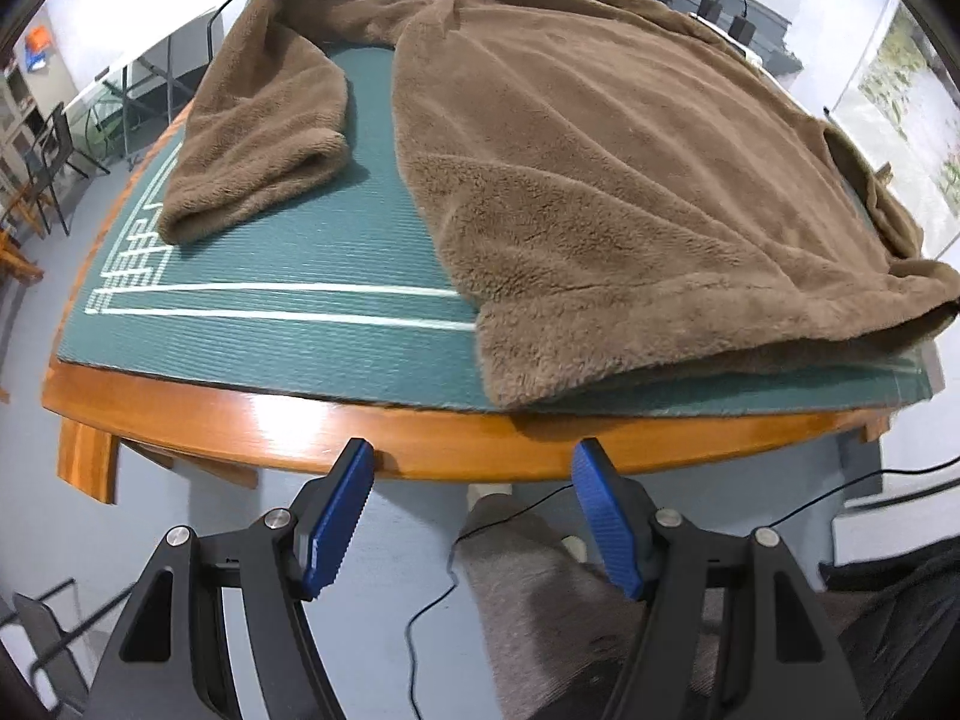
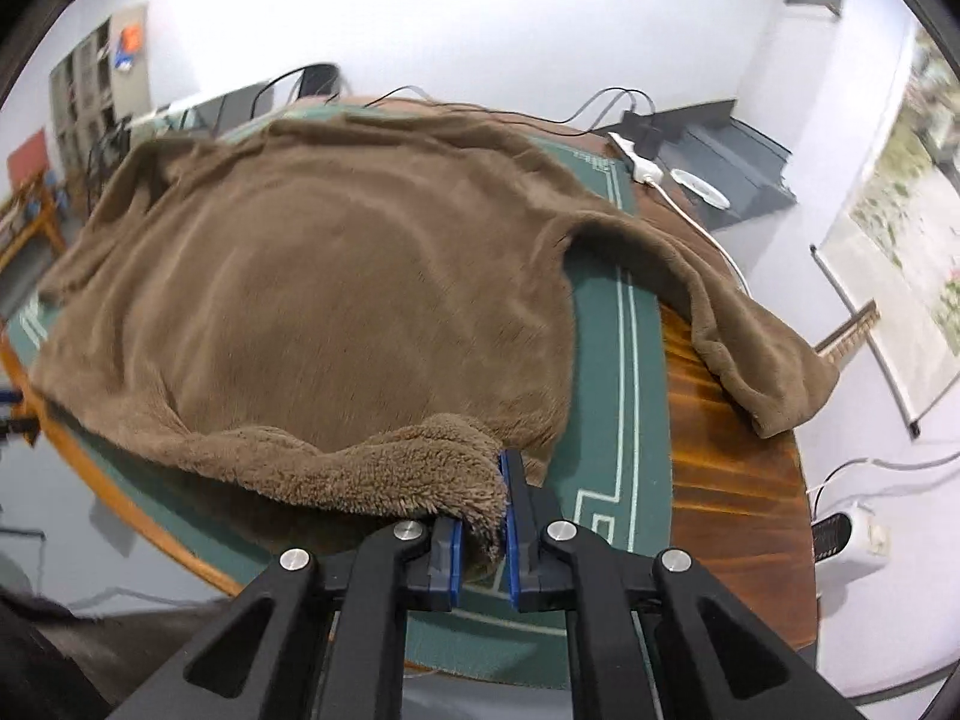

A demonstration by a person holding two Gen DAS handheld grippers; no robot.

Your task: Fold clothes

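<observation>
A brown fleece garment [image 1: 600,168] lies spread over a green mat [image 1: 288,252] on a wooden table. One sleeve [image 1: 258,120] is folded down on the mat at the left. My left gripper [image 1: 471,462] hangs open over the table's front edge, short of the hem, with nothing between its blue pads. In the right wrist view the same brown fleece garment [image 2: 336,288] covers most of the green mat [image 2: 624,372], and its other sleeve [image 2: 738,336] drapes over the table's right edge. My right gripper [image 2: 483,516] is shut on the garment's near hem corner, which is lifted and bunched.
The wooden table's front rim [image 1: 372,438] runs just ahead of my left gripper. A person's grey trouser leg [image 1: 540,588] and a black cable lie below it. Cables, a white plug [image 2: 645,168] and a round white dish [image 2: 705,189] sit at the table's far right. A white heater [image 2: 852,540] stands on the floor.
</observation>
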